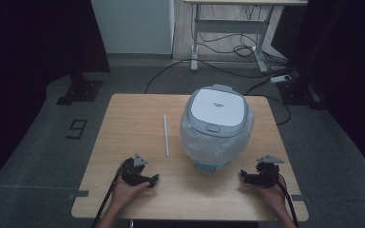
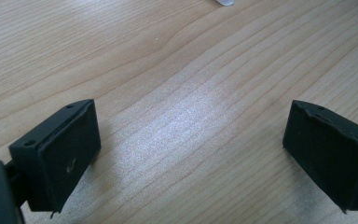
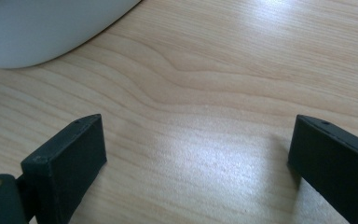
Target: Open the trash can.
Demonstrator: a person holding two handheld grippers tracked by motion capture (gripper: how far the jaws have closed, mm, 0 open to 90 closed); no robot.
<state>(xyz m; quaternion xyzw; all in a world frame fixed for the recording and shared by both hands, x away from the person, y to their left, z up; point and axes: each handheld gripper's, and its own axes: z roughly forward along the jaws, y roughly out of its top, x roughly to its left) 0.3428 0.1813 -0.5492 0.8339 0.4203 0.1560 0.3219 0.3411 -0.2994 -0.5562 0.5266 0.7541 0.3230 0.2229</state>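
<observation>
I have the table point(image 1: 123, 123) in front of me, pale wood, and the biggest thing on it is the cooker point(image 1: 216, 126), a rounded white and grey rice cooker sitting right of centre, towards the far half. Its body looks wrapped in thin clear film, the lid is down, and a small latch button sits at the near edge of the lid. I judge it bulky and fairly heavy for one gripper, rigid under the wrap, and the film will be slippery and may slide or tear under the pads. So I would not pinch the round wall; I would press the latch, or take the tab at the base on my side, or steady it from both flanks together

Left of the cooker, apart from it, lies the straw point(image 1: 166, 135), a thin white stick pointing away from me. I judge it very light, easily crushed and prone to roll, best taken across its middle with a gentle close

My left gripper point(image 1: 145, 179) rests low at the near edge, jaws wide, bare wood between them. My right gripper point(image 1: 248, 176) sits near the cooker's base, jaws wide too, nothing held
</observation>
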